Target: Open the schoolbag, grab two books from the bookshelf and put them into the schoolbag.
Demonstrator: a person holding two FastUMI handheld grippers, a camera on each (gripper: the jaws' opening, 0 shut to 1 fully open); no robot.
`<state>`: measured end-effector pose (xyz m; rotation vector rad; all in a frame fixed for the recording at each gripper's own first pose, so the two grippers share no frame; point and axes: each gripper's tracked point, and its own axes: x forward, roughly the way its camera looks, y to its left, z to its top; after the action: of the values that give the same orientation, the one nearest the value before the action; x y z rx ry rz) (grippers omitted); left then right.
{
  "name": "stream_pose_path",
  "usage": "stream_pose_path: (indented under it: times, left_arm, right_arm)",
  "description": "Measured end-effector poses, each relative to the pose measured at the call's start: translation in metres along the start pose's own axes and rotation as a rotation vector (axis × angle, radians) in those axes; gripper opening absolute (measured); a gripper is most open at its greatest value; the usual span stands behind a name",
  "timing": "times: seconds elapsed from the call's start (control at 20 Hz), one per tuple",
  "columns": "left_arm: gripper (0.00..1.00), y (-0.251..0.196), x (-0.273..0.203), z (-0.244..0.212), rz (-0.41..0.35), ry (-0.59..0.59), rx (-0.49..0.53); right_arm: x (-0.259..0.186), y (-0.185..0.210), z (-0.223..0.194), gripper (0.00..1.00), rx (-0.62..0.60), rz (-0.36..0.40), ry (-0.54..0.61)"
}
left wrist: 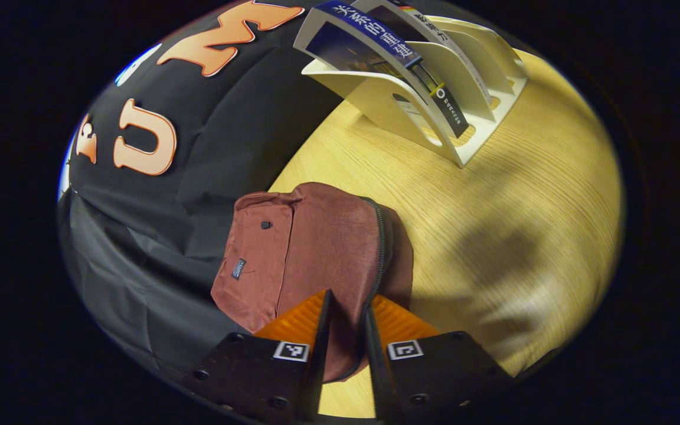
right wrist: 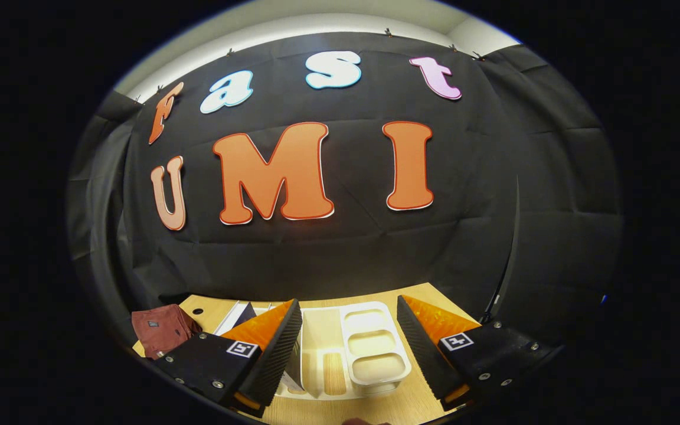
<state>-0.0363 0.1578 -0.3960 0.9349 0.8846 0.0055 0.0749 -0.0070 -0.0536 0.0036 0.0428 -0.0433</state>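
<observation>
My left gripper [left wrist: 347, 321] hovers over the maroon schoolbag [left wrist: 310, 254], its fingers drawn to a narrow gap around the bag's zipper [left wrist: 377, 260]; I cannot tell whether they pinch it. The bag lies on the wooden table [left wrist: 511, 195] at its edge by the booth wall. My right gripper [right wrist: 349, 330] stands wide apart above the white bookshelf [right wrist: 369, 348], where two books [left wrist: 387, 53] lean in the slots.

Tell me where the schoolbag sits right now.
In the left gripper view the schoolbag lies on the wooden table against the black cloth wall, just ahead of the left gripper; the white bookshelf stands farther back to its right.
</observation>
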Motion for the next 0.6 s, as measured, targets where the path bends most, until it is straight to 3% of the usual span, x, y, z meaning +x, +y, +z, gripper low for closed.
stream_pose_path:
  times: [0.05, 0.15, 0.25, 0.35, 0.6]
  left_arm:
    - [0.22, 0.004, -0.003, 0.002, -0.001, 0.004, -0.008]
    - [0.10, 0.010, -0.005, 0.005, -0.016, 0.028, -0.028]
    - [0.12, 0.021, -0.011, 0.006, -0.036, 0.052, -0.051]
    - [0.05, 0.031, -0.014, 0.010, -0.053, 0.066, -0.078]
    - [0.03, 0.059, -0.028, 0.024, -0.109, 0.079, -0.118]
  right_arm:
    - [0.001, 0.000, 0.000, 0.96, 0.004, 0.009, 0.003]
    - [0.004, 0.000, -0.003, 0.96, 0.009, 0.027, 0.007]
    - [0.006, 0.000, -0.005, 0.96, 0.002, 0.048, 0.013]
    - [0.009, 0.002, -0.008, 0.96, -0.010, 0.077, 0.023]
    - [0.013, 0.017, -0.014, 0.96, -0.034, 0.167, 0.059]
